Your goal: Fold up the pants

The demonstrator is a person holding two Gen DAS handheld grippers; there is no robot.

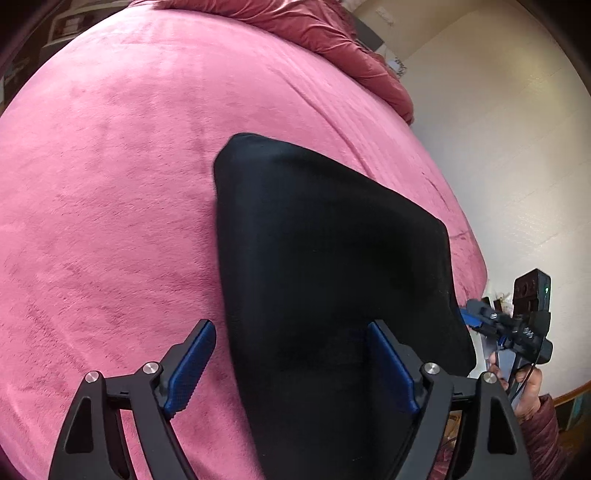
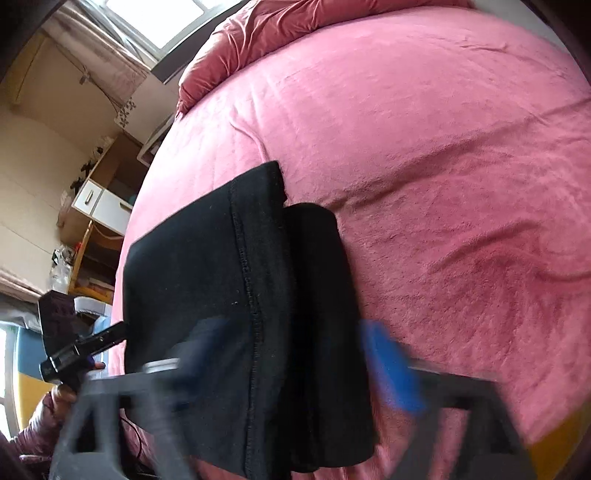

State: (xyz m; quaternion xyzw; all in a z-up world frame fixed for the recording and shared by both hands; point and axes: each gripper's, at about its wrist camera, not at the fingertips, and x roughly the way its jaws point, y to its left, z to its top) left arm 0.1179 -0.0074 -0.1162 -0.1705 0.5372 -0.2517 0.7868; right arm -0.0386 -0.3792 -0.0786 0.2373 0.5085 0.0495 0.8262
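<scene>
Black pants point(image 1: 325, 266) lie folded in a compact stack on a pink bed cover point(image 1: 110, 184), near its edge. My left gripper point(image 1: 291, 358) is open, its blue pads astride the near left part of the pants. My right gripper point(image 2: 295, 362) is open and blurred, its pads spread over the near end of the pants point(image 2: 240, 295), where a stitched seam shows. The right gripper also shows in the left wrist view point(image 1: 476, 317) at the pants' right corner. The left gripper shows in the right wrist view point(image 2: 107, 338) at the pants' left edge.
A rumpled red duvet point(image 1: 332, 37) lies at the far end of the bed. A cream wall point(image 1: 498, 166) is beside the bed. Wooden shelves with white drawers point(image 2: 99, 206) and a window point(image 2: 155, 22) stand beyond the bed's left side.
</scene>
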